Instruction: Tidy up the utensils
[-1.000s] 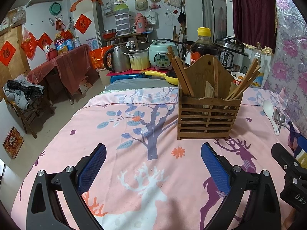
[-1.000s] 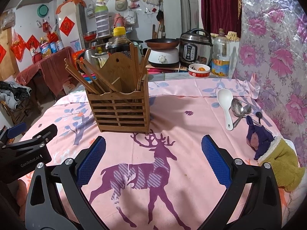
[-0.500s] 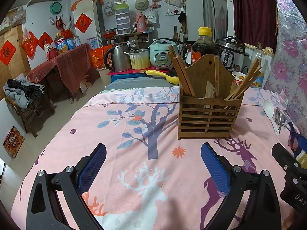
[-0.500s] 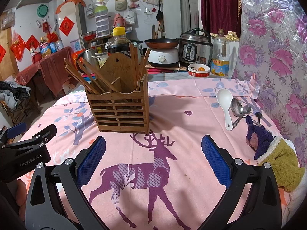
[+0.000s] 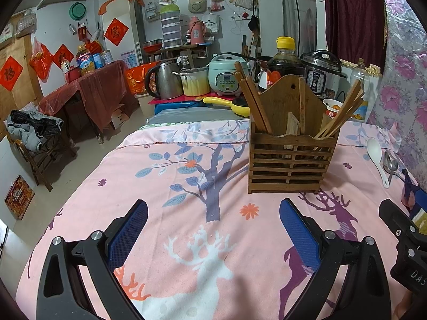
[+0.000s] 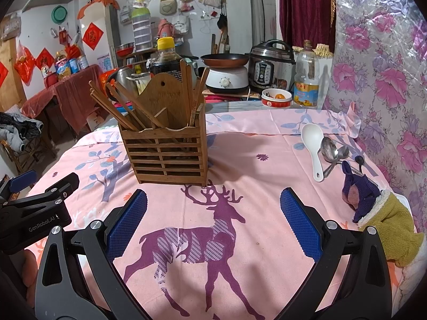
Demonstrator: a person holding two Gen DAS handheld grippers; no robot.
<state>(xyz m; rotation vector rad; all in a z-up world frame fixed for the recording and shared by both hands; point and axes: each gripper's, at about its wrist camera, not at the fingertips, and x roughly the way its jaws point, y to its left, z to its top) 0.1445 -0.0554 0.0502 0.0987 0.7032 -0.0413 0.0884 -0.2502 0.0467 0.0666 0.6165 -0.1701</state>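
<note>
The left black two-finger gripper with blue ribbed pads [image 5: 213,229] and the right black two-finger gripper with blue ribbed pads [image 6: 213,218] both hang side by side with jaws spread wide, holding nothing, fingers pointing forward.

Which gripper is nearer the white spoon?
Right. The right gripper has the white spoon ahead, just to its right. The left gripper sits further left, with the wooden holder ahead of it.
</note>
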